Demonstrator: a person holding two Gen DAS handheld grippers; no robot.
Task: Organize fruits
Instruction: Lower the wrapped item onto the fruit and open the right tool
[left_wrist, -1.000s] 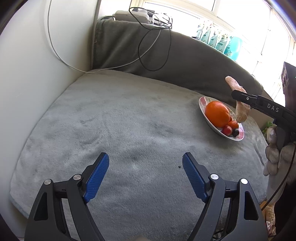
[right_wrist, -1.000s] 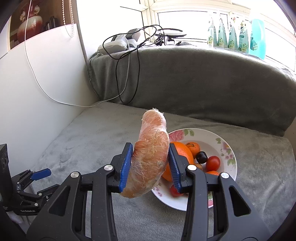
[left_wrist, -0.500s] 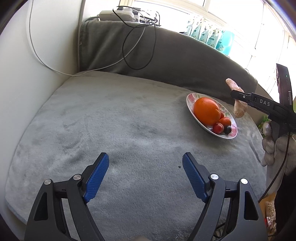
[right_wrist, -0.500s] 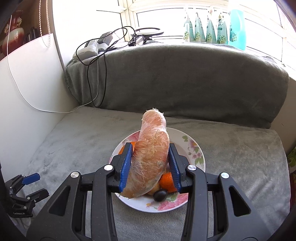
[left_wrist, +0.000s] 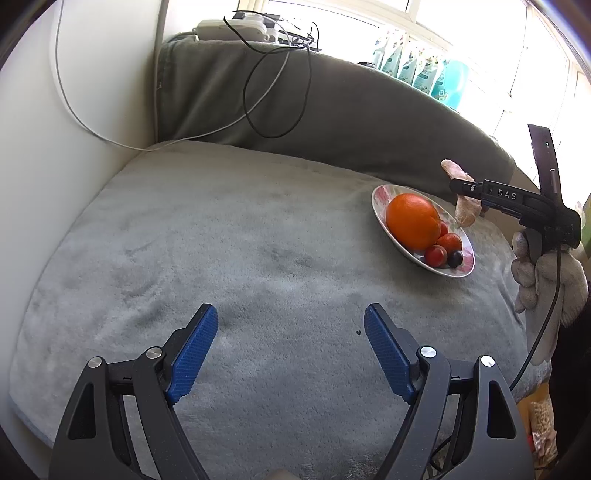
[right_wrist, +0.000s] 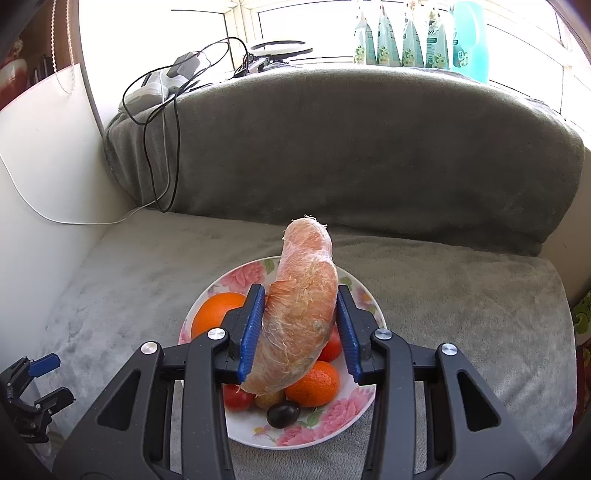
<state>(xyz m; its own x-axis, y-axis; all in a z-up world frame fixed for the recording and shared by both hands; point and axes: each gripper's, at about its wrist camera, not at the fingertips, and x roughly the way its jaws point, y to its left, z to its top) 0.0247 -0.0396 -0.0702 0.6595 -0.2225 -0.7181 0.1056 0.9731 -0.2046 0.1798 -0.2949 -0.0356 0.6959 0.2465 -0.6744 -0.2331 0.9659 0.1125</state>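
My right gripper (right_wrist: 300, 325) is shut on a plastic-wrapped peeled grapefruit wedge (right_wrist: 299, 314), held upright just above the flowered plate (right_wrist: 236, 277). On the plate lie a big orange (right_wrist: 212, 314), a tangerine (right_wrist: 314, 384), red tomatoes (right_wrist: 236, 400) and a dark plum (right_wrist: 282, 414). In the left wrist view the same plate (left_wrist: 380, 199) with the orange (left_wrist: 412, 221) sits at the right, and the wedge (left_wrist: 466, 212) hangs over its far rim in the right gripper (left_wrist: 469, 192). My left gripper (left_wrist: 291, 349) stands open over bare blanket, with nothing between its fingers.
A grey fleece blanket (left_wrist: 221, 258) covers the seat and the backrest (right_wrist: 369, 147). Cables (left_wrist: 273, 92) hang over the backrest's left end, beside a white wall (left_wrist: 48, 147). Bottles (right_wrist: 413, 37) line the windowsill. A gloved hand (left_wrist: 546, 280) holds the right gripper.
The right gripper has carried the wedge rightwards until it hangs over the middle of the plate. The left gripper has stayed open over the blanket.
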